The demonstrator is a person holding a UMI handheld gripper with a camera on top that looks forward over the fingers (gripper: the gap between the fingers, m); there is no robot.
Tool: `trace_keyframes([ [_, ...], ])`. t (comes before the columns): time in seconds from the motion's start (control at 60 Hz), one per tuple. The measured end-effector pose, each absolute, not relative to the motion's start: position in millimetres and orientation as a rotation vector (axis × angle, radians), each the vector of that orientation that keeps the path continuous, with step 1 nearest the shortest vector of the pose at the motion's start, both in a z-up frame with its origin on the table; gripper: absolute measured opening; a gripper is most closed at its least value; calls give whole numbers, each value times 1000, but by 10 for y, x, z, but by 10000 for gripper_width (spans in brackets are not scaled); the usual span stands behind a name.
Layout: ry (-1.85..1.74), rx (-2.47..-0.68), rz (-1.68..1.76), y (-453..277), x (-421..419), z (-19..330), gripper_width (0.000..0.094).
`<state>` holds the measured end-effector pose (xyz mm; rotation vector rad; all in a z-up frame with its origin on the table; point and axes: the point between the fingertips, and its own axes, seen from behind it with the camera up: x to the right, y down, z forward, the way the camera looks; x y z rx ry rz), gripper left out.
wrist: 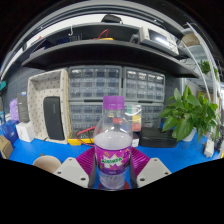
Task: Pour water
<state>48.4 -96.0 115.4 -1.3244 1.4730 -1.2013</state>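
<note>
Clear plastic water bottle with purple cap and pink-purple label [113, 143] stands upright between the two fingers, the magenta pads [86, 159] flush against the label on both sides. Your gripper [113, 165] reads as clenched on the bottle at label height; no gap visible at either pad. Cap appears to be on.

Whether the bottle base rests on the blue tabletop [45, 150] or is lifted cannot be told; the base is hidden behind the fingers.

Behind the bottle: wall of grey small-parts drawer cabinets [100, 85]. To the bottle's right, a leafy green potted plant [190, 110]. To its left, a beige box-like appliance [48, 103]. No receiving cup or glass is identifiable from here.

Judgement: grasp phase of the pour, early in the task. To do it well, keep the grip centred on the label, where the wall looks stiffest; thin plastic will likely buckle if you squeeze harder. Hold the bottle vertical until a vessel is located. Confirm the cap state before tilting. Tilt slowly.
</note>
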Motion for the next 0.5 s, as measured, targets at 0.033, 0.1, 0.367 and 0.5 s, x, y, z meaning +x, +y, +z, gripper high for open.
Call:
trace_keyframes([
  [0.033, 1483, -1316, -1196, -981, 466, 1153, 512],
  [0.1, 1524, -1319, -1176, -1017, 423, 1078, 633],
  [0.367, 1616, -1355, -1117, -935, -59, 944, 744],
  [0.5, 1610, -1429, -1064, -690, -491, 1046, 747],
])
